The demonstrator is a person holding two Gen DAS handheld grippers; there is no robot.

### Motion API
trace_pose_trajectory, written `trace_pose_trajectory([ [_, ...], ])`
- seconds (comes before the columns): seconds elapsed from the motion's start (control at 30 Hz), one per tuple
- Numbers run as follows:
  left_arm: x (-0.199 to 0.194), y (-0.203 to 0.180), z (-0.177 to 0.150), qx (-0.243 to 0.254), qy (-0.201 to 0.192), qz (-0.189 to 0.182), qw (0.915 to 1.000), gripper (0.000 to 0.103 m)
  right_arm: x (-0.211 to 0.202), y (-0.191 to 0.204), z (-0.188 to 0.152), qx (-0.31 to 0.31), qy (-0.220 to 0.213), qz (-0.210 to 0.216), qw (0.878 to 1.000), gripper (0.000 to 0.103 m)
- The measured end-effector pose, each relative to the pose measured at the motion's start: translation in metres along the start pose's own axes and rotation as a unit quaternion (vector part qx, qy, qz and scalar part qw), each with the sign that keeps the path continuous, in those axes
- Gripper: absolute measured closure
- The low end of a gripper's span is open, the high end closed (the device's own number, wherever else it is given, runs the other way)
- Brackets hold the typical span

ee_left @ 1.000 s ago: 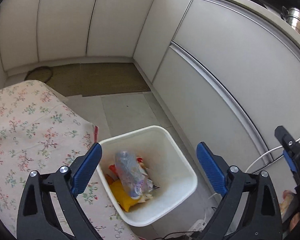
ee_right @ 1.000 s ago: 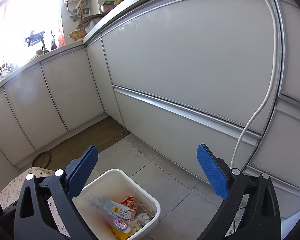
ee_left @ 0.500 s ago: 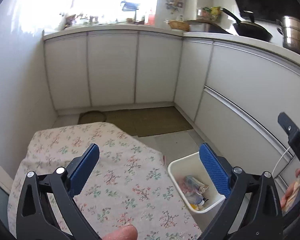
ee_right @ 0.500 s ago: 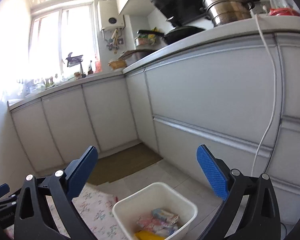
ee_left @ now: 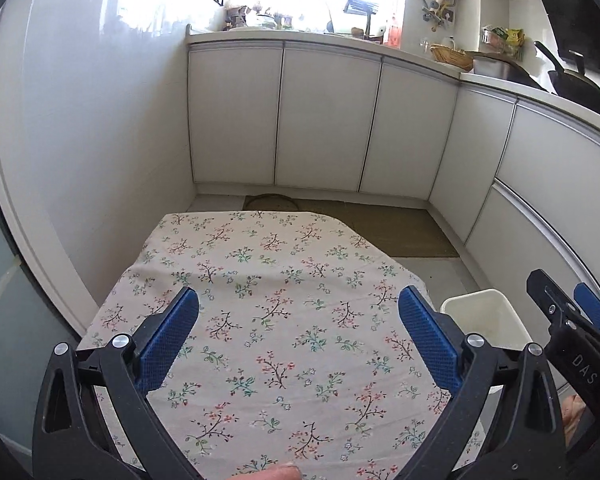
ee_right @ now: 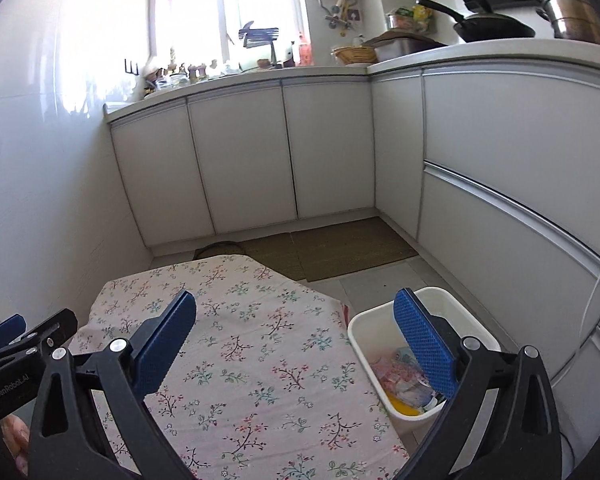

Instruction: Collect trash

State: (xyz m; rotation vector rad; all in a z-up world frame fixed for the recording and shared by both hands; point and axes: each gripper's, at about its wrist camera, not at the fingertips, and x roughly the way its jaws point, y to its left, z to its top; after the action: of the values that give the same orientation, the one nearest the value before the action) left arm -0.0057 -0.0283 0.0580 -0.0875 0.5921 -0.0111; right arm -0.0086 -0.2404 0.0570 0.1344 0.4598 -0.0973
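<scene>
Both claws, left [ee_left: 298, 334] and right [ee_right: 294, 340], are hanging wide and empty above the desk [ee_right: 260, 360]. The trash [ee_right: 404, 380] is sitting in the bin [ee_right: 452, 308] under the right claw's right finger: seemingly light, crinkly wrappers, best pinched at an edge.

White plastic bin [ee_right: 384, 320] upright on floor, just beside floral-clothed table's right edge, holding colourful wrappers [ee_right: 400, 380]
</scene>
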Motion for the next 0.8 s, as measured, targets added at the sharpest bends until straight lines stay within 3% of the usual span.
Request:
trace_pose_trajectory([
  [0.2,0.006,0.013,-0.004,-0.009,0.006,0.016,0.9998,0.007,0.004,0.025,-0.010,-0.041,-0.007,-0.008,0.999,0.007],
  [0.4,0.005,0.013,-0.004,-0.001,-0.004,0.038,0.9993,0.007,0.005,0.023,-0.010,-0.032,-0.012,-0.017,0.999,0.007],
  [0.8,0.010,0.003,-0.003,-0.003,-0.004,0.038,0.9993,0.007,0.007,0.015,-0.008,-0.026,-0.011,-0.016,0.999,0.007],
])
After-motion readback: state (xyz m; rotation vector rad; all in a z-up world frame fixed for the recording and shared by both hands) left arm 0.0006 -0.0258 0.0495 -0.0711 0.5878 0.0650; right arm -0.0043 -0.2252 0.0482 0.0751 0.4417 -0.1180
